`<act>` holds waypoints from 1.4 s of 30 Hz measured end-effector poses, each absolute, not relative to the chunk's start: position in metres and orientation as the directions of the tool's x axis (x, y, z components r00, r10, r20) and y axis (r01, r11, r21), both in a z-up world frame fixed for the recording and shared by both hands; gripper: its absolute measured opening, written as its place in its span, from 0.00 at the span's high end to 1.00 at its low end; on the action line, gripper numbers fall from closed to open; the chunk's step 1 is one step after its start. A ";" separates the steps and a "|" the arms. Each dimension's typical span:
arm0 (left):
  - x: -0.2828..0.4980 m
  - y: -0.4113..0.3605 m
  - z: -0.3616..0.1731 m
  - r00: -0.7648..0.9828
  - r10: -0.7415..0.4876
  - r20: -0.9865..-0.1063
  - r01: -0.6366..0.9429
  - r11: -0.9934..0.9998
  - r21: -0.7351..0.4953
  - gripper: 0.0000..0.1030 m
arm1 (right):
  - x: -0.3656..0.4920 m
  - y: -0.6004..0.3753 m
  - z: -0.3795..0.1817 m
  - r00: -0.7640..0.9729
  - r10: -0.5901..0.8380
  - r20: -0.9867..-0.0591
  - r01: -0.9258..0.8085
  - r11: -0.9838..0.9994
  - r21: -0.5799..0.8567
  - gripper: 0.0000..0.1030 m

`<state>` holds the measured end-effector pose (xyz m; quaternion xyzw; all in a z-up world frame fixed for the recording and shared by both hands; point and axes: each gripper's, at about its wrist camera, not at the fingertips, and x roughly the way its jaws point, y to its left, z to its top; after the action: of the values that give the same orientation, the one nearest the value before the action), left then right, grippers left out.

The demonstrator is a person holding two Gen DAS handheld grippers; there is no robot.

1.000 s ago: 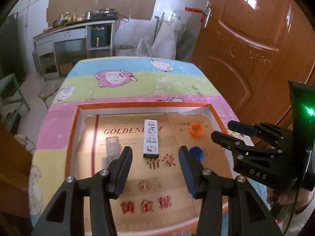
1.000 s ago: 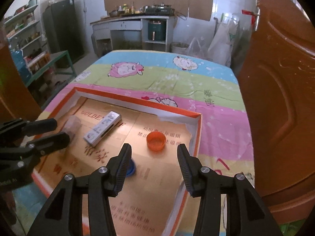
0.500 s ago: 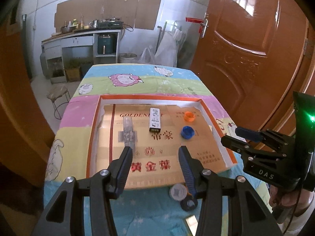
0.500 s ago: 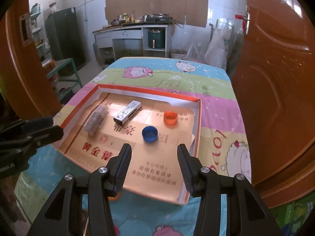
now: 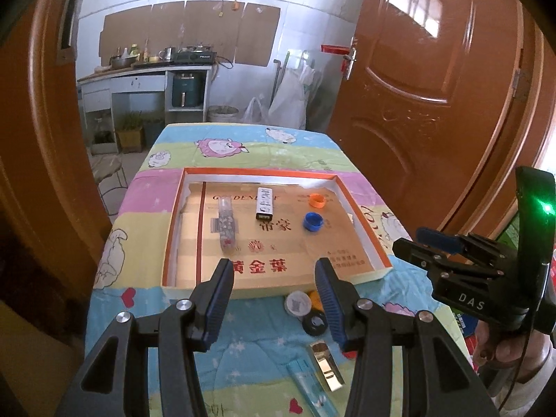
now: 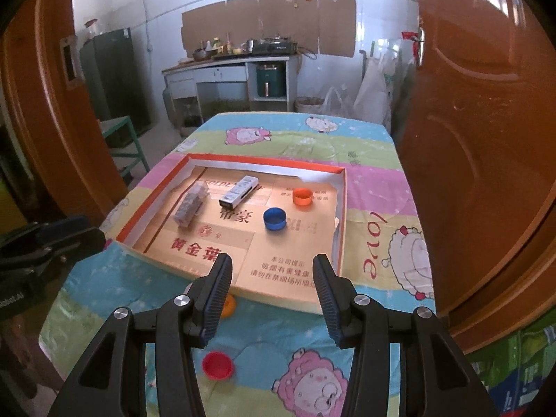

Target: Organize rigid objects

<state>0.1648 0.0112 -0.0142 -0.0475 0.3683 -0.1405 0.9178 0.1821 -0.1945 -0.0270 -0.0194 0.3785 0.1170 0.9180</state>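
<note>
A shallow cardboard tray point(image 5: 257, 172) with an orange rim lies on the cartoon tablecloth. Inside it are a clear plastic box point(image 5: 226, 224), a white oblong box point(image 5: 266, 203), an orange cap point(image 5: 317, 201) and a blue cap point(image 5: 312, 221). My left gripper point(image 5: 274, 278) hangs open and empty over the tray's near edge. My right gripper point(image 6: 272, 274) is also open and empty, above the tray's near right corner. The right wrist view shows the same tray point(image 6: 264, 161), clear box point(image 6: 191, 206), white box point(image 6: 239, 191), orange cap point(image 6: 302, 197) and blue cap point(image 6: 275, 219).
On the cloth in front of the tray lie a pale cap point(image 5: 298, 304), a black cap point(image 5: 314, 323), a gold lighter point(image 5: 325, 365), a blue packet point(image 5: 311, 392), a red cap point(image 6: 218, 365) and an orange cap point(image 6: 227, 305). Brown doors flank the table.
Both grippers have drawn back and risen from over the tray's inside to its near edge. The loose items on the cloth in front of the tray have come into view.
</note>
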 end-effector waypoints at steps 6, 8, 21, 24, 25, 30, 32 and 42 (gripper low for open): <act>0.137 0.008 -0.015 0.706 -0.308 -0.637 0.239 0.951 -0.195 0.53 | 0.155 -0.191 -0.022 0.706 0.202 -0.679 -0.222 0.973 0.058 0.52; 0.128 0.007 -0.017 0.709 -0.312 -0.632 0.244 0.950 -0.196 0.53 | 0.146 -0.190 -0.023 0.711 0.200 -0.674 -0.221 0.974 0.056 0.52; 0.089 0.000 -0.052 0.676 -0.331 -0.658 0.264 0.943 -0.202 0.53 | 0.099 -0.182 -0.037 0.715 0.203 -0.669 -0.194 0.977 0.088 0.52; 0.082 -0.005 -0.069 0.643 -0.357 -0.677 0.283 0.933 -0.223 0.53 | 0.093 -0.182 -0.042 0.707 0.204 -0.677 -0.192 0.977 0.094 0.51; 0.081 -0.007 -0.075 0.633 -0.362 -0.684 0.284 0.931 -0.230 0.53 | 0.092 -0.182 -0.043 0.705 0.204 -0.679 -0.191 0.977 0.094 0.50; 0.078 -0.020 -0.102 0.598 -0.364 -0.715 0.292 0.929 -0.229 0.53 | 0.089 -0.186 -0.046 0.701 0.201 -0.684 -0.181 0.978 0.102 0.43; 0.075 -0.028 -0.113 0.592 -0.345 -0.728 0.297 0.934 -0.201 0.53 | 0.089 -0.187 -0.047 0.701 0.199 -0.685 -0.177 0.979 0.103 0.43; 0.080 -0.030 -0.133 0.590 -0.264 -0.763 0.255 0.958 -0.135 0.53 | 0.093 -0.188 -0.057 0.685 0.199 -0.701 -0.174 0.979 0.108 0.43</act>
<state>0.0802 -0.0300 -0.1333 -0.0055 0.4285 -0.1457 0.8917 0.0926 -0.1878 -0.0574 0.0166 0.3835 0.1018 0.9178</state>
